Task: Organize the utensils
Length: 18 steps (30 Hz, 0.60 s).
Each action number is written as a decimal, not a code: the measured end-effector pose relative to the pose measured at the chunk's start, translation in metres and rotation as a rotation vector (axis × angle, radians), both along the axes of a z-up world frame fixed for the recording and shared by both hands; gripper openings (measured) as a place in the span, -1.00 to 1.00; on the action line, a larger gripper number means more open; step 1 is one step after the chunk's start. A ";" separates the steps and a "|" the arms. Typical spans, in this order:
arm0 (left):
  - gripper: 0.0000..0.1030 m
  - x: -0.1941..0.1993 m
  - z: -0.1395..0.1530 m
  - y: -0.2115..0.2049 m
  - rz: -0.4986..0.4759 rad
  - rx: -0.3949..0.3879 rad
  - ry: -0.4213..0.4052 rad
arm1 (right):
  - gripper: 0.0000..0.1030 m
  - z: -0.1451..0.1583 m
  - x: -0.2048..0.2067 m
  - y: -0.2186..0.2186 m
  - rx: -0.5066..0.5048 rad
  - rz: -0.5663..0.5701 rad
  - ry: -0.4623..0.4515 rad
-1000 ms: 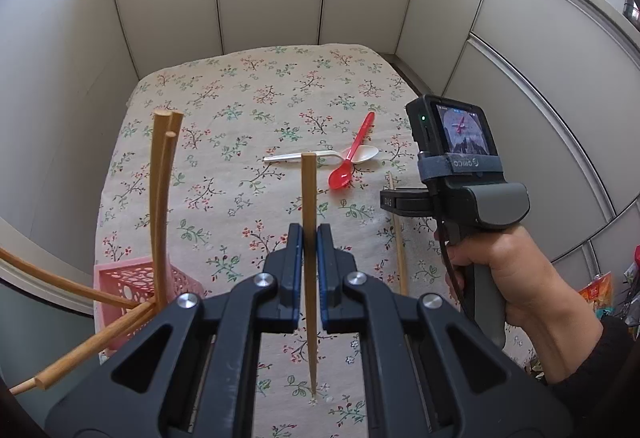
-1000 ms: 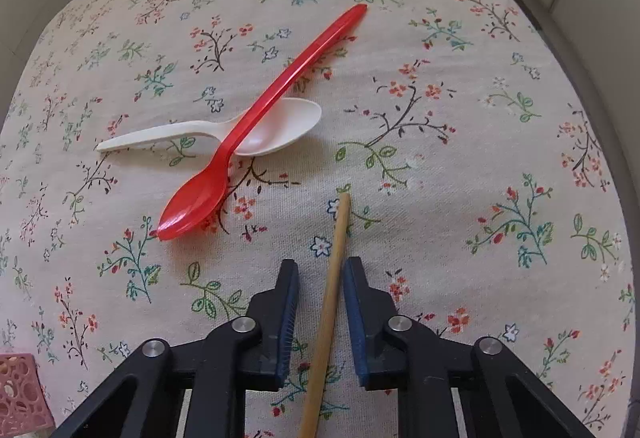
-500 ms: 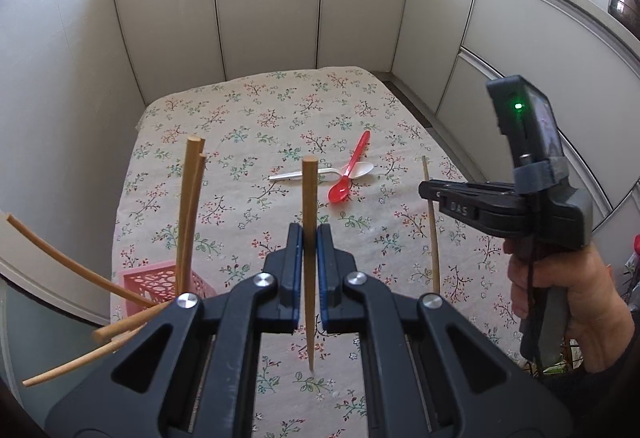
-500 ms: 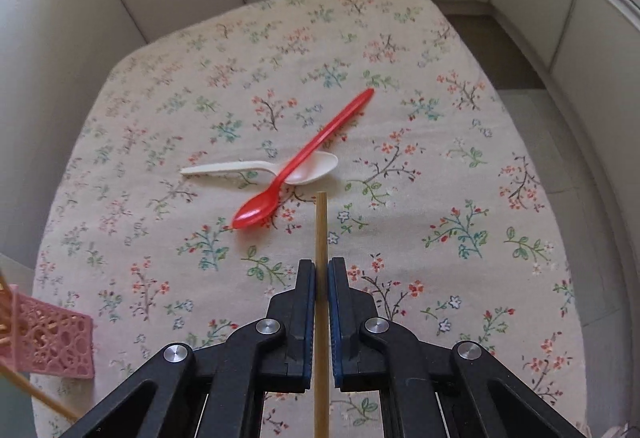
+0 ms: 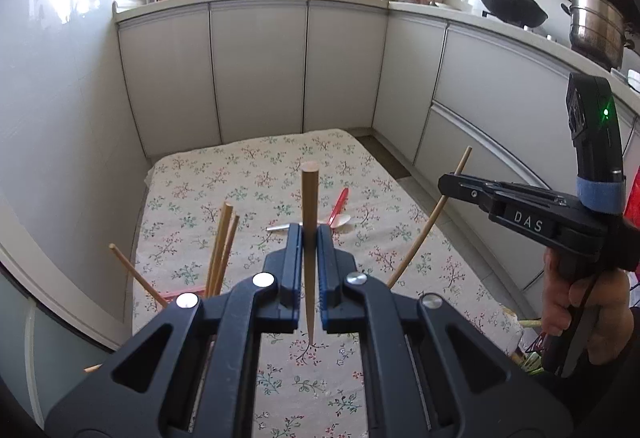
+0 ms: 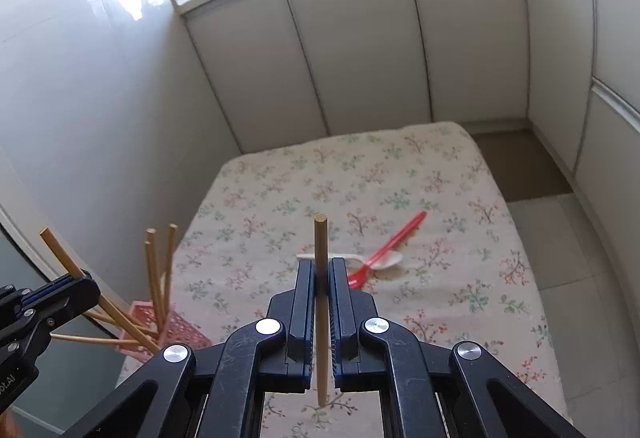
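I have the surface (image 6: 460, 197), under its floral cloth, well below both grippers, so anything dropped from here falls a long way and can bounce off the edge. The pink basket (image 6: 160, 322) sits at the near left corner of the surface and already holds several chopsticks that lean outward at loose angles; if I bring a new one down into that fan, I judge it could catch a leaning stick, lever the light basket over or push it off the corner. The left gripper (image 5: 310, 238) is pressed together on a chopstick (image 5: 310, 193), held near upright and pinched about mid-length. The right gripper (image 6: 321, 278) has just been closing and now pinches a second chopstick (image 6: 321, 238) between its pads, also upright. Both grips are narrow pinches on smooth round sticks, so a quick swing could let either pivot or slip through. The two grippers are near each other above the basket side; converging on it together risks their sticks crossing. The red spoon (image 6: 386, 252) lies across the white spoon (image 6: 384, 262) mid-surface, untouched.
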State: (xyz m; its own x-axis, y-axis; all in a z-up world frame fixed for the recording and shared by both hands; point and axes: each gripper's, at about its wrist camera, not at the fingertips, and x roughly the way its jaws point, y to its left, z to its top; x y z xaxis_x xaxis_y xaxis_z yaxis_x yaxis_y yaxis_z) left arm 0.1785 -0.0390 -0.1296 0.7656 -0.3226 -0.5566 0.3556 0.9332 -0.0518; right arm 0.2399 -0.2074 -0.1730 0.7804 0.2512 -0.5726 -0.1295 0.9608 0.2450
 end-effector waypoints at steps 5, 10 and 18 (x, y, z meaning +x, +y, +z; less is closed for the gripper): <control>-0.85 -0.012 0.030 0.020 0.020 -0.048 -0.072 | -0.90 0.027 -0.015 0.015 0.023 0.052 -0.080; -0.85 -0.018 0.054 0.038 0.053 -0.053 -0.142 | -0.90 0.045 -0.025 0.036 0.047 0.113 -0.135; -0.85 -0.008 0.048 0.049 0.157 0.062 -0.191 | -0.90 0.056 -0.029 0.067 0.097 0.180 -0.192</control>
State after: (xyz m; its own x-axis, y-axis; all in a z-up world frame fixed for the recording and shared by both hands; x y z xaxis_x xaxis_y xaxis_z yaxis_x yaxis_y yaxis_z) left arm 0.1703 0.0099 -0.0821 0.8966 -0.1613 -0.4125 0.2042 0.9770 0.0617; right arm 0.2110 -0.1407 -0.1171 0.8103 0.4416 -0.3852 -0.3485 0.8916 0.2890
